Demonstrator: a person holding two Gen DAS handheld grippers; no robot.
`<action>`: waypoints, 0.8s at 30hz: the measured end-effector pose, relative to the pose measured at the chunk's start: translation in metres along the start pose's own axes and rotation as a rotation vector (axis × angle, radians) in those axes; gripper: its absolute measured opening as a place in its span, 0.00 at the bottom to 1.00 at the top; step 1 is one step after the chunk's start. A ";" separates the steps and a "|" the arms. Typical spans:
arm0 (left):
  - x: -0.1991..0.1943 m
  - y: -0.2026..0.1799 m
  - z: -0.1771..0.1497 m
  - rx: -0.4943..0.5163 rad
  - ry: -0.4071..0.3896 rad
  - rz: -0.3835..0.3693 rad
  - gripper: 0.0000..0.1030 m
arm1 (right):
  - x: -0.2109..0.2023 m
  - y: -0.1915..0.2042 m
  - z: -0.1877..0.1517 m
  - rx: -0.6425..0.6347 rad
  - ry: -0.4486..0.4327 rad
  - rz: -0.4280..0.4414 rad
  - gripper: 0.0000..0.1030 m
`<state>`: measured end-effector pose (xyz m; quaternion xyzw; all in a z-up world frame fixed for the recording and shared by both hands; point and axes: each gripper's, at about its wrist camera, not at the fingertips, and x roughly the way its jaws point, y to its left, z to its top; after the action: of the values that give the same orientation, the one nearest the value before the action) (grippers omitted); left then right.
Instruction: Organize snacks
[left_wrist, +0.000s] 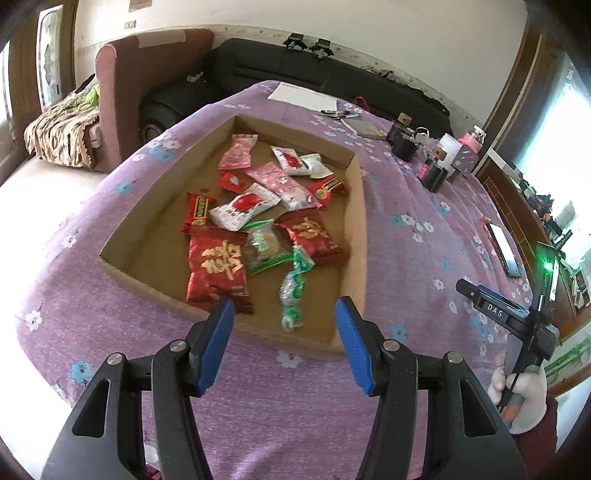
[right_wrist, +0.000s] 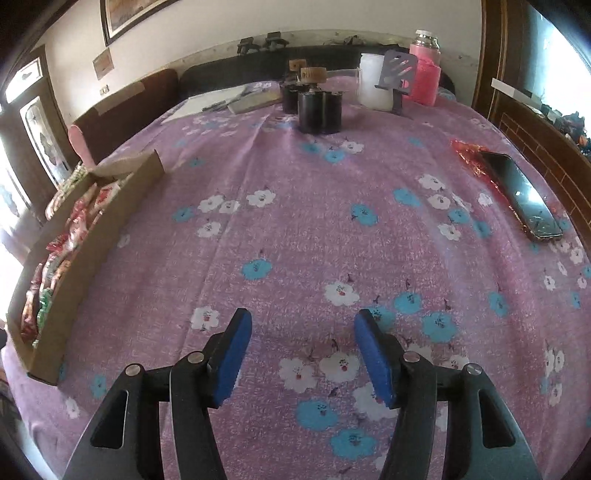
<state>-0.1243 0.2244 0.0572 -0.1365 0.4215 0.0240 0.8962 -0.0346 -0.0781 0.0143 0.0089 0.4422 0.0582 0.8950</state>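
Sorting stage, nothing gripped. Left gripper (left_wrist: 284, 325) spread above box (left_wrist: 352, 236); right gripper (right_wrist: 303, 354) spread. Next: pinch green candy (left_wrist: 292, 295).

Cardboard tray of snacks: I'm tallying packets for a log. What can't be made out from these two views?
- Left wrist view: packets overlap in the cardboard tray, so an exact count is hidden; the green wrapper is blurred.
- Right wrist view: the tray's near wall hides most packets.
- Both views: printed text is too small to read.
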 end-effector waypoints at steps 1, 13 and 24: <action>0.000 -0.002 0.000 0.003 -0.002 0.000 0.54 | -0.002 0.001 0.000 -0.002 -0.005 0.008 0.59; -0.007 -0.013 0.003 0.009 -0.041 -0.010 0.54 | 0.024 -0.005 0.011 -0.032 0.040 -0.016 1.00; -0.005 0.010 0.014 -0.023 -0.061 0.027 0.54 | 0.024 -0.003 0.007 -0.098 0.012 -0.028 1.00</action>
<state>-0.1186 0.2376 0.0671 -0.1404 0.3957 0.0450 0.9065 -0.0142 -0.0779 -0.0001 -0.0414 0.4443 0.0670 0.8924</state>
